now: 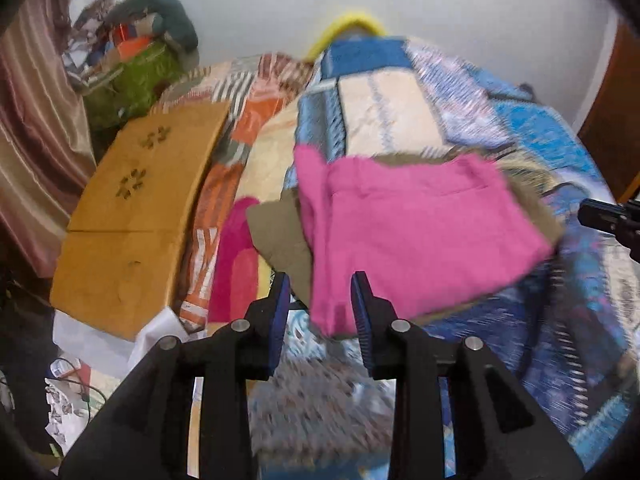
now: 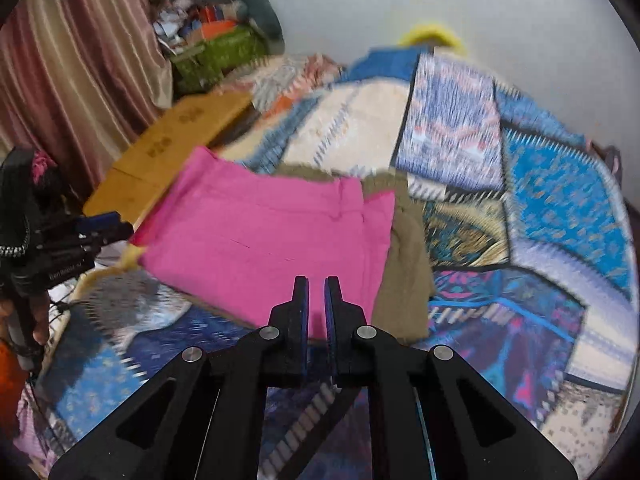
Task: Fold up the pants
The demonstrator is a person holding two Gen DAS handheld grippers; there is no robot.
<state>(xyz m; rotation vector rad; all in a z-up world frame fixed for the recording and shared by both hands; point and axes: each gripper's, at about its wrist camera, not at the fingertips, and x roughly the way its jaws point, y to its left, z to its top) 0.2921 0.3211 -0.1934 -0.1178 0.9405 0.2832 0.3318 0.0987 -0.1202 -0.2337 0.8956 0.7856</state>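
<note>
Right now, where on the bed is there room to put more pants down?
Bare quilt lies right of the pink pants and the olive garment under them, and nearer, beside the right claw. The left side is crowded: cardboard, green basket.

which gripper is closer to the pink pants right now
Left, by a small margin. The left gripper is open at the near corner of the pink pants. The right gripper, nearly closed, sits just short of their near edge.

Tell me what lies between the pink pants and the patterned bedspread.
An olive-brown garment lies under the pink pants, sticking out on the bedspread; both wrist views show it.
</note>
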